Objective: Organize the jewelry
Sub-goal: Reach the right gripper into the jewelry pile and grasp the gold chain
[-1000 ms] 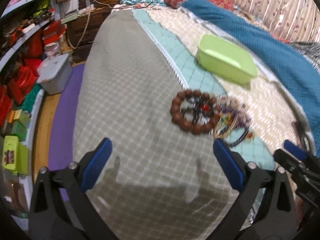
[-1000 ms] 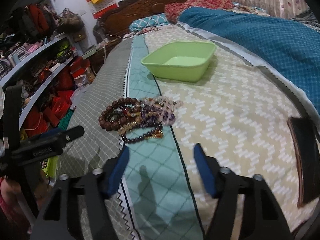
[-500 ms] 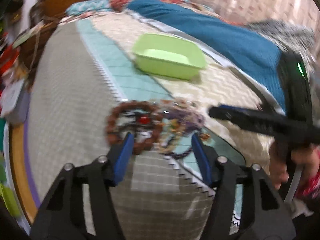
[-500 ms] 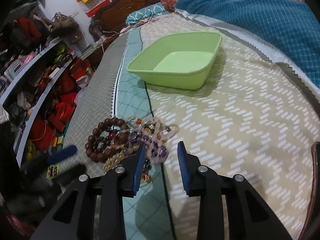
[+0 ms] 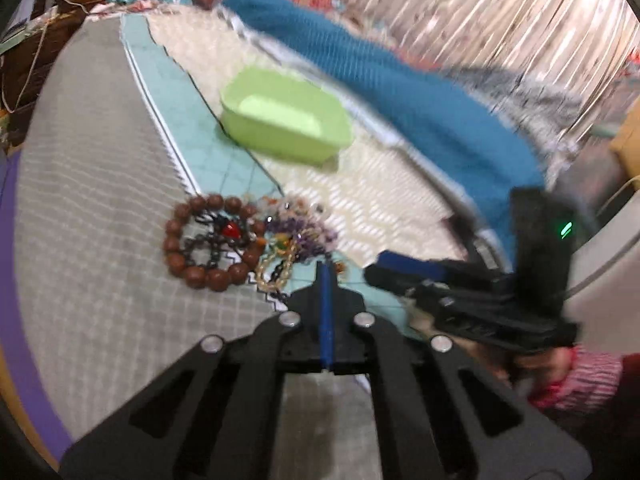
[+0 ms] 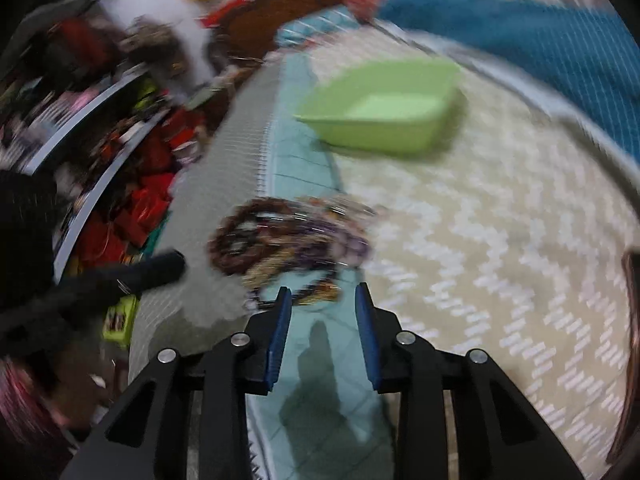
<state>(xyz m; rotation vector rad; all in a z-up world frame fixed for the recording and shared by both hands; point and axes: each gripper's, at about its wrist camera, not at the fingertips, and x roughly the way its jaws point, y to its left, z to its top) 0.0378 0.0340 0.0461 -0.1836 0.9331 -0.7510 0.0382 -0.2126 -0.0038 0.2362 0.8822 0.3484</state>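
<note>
A pile of bead bracelets lies on the bed: a big brown wooden-bead bracelet point(image 5: 208, 240) with purple, yellow and dark strands point(image 5: 298, 236) beside it. The pile is blurred in the right wrist view point(image 6: 288, 240). A light green tray point(image 5: 284, 120) sits empty beyond it and also shows in the right wrist view point(image 6: 384, 108). My left gripper point(image 5: 325, 280) is shut with nothing between its pads, just short of the pile's near edge. My right gripper point(image 6: 323, 300) is partly open and empty, its tips just short of the dark strand point(image 6: 308, 294).
The bed has a grey, teal and cream patterned cover point(image 6: 480, 240) with a blue blanket point(image 5: 420, 92) along the right. Cluttered shelves point(image 6: 100, 120) stand left of the bed. A dark flat object point(image 6: 632, 320) lies at the far right edge.
My left gripper has shut fully and moved up to the pile. My right gripper has narrowed from wide open, then widened slightly, and moved closer to the bracelets. Both views are blurred by motion.
</note>
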